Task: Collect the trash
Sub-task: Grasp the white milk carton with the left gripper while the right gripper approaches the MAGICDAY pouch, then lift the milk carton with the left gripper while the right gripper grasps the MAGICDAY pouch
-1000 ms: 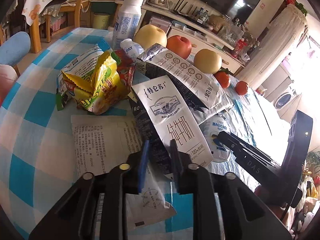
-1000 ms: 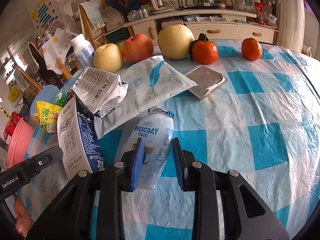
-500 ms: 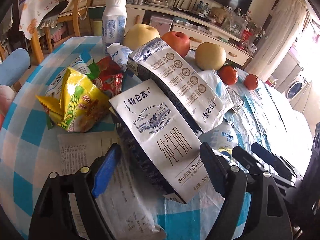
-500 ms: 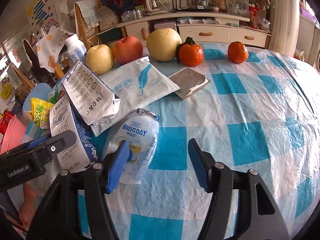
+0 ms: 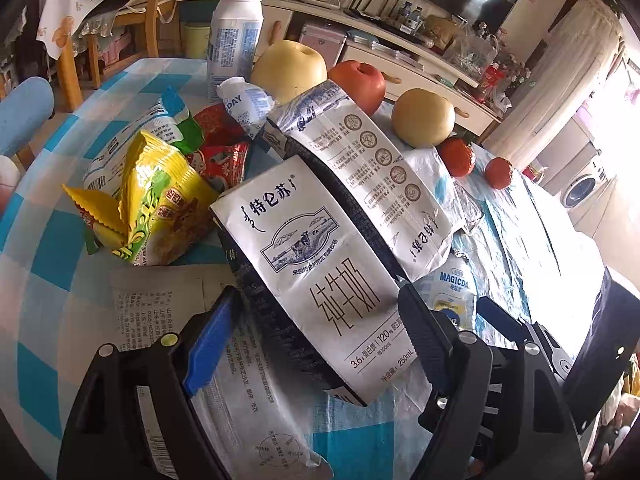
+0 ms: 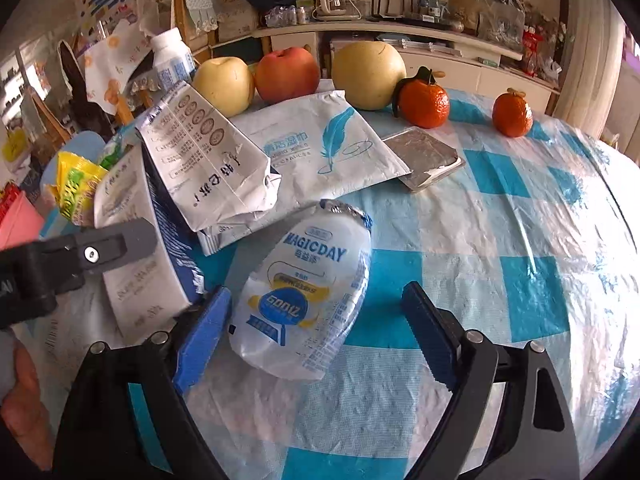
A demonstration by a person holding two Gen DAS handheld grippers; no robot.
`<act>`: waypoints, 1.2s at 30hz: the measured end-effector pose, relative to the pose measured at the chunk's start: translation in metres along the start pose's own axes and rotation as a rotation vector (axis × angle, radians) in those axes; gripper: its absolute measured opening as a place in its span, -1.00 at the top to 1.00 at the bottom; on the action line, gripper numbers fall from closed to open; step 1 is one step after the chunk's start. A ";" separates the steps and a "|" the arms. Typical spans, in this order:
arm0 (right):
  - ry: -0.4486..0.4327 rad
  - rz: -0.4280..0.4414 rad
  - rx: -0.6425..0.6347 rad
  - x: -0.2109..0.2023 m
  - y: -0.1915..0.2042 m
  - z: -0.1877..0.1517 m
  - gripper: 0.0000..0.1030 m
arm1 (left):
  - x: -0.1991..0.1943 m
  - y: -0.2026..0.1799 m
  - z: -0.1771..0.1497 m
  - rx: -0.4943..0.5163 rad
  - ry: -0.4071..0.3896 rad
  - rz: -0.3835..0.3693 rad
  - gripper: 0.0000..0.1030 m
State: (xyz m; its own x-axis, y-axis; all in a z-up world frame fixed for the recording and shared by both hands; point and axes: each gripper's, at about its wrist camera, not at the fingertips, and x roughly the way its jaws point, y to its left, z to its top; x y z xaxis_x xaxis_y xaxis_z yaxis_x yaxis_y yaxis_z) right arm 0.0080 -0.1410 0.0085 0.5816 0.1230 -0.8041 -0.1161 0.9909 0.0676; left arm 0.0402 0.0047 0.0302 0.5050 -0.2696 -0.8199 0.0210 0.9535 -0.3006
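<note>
Milk carton [image 5: 320, 280] lies flat on the worktop [image 5: 44, 272], near end pointing at me, inside the left fingers [image 5: 316, 336]. A second ago those fingers were nearly clenched short of it; now they stand spread, one pad at each long edge. I see no squeeze on the cardboard, so nothing is gripped yet.

MAGICDAY pouch [image 6: 308, 300] lies on the checked cloth just right of the carton. The right fingers [image 6: 316, 328] were nearly closed in front of it a second ago; they are opening at this moment, blue pad [image 6: 204, 336] close to the pouch's left side, the other pad well clear on the right. Pouch is between them, not pressed.

Reading: both tools have gone from closed to straddling one piece of trash each. Approach is done; the close is the step in hand on both sides.

Around these: a second carton [image 5: 384, 184] leans across the first's far end and may drag when I lift. Yellow snack wrapper [image 5: 152, 204] and a printed leaflet [image 5: 168, 308] to the left remain to collect. Beyond, apples and pears [image 6: 368, 76] and two tangerines [image 6: 424, 104] – not trash, leave.
</note>
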 end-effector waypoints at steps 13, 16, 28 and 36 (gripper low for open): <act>0.008 -0.077 0.021 0.004 -0.030 0.004 -0.71 | 0.014 -0.016 0.000 0.044 -0.017 0.098 -0.78; 0.007 -0.070 0.014 0.006 -0.027 0.003 -0.71 | 0.011 -0.015 0.000 0.044 -0.025 0.065 -0.54; -0.012 -0.070 -0.011 -0.003 -0.025 -0.002 -0.17 | -0.009 -0.008 -0.016 0.069 -0.038 -0.007 -0.31; -0.084 0.004 0.019 -0.035 -0.023 -0.009 -0.17 | -0.055 0.019 -0.020 0.050 -0.126 -0.035 -0.31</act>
State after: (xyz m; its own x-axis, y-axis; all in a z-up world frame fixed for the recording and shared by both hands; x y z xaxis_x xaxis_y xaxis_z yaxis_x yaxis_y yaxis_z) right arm -0.0165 -0.1685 0.0297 0.6464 0.1305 -0.7518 -0.1036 0.9911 0.0830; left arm -0.0039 0.0348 0.0600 0.6077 -0.2868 -0.7405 0.0821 0.9502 -0.3007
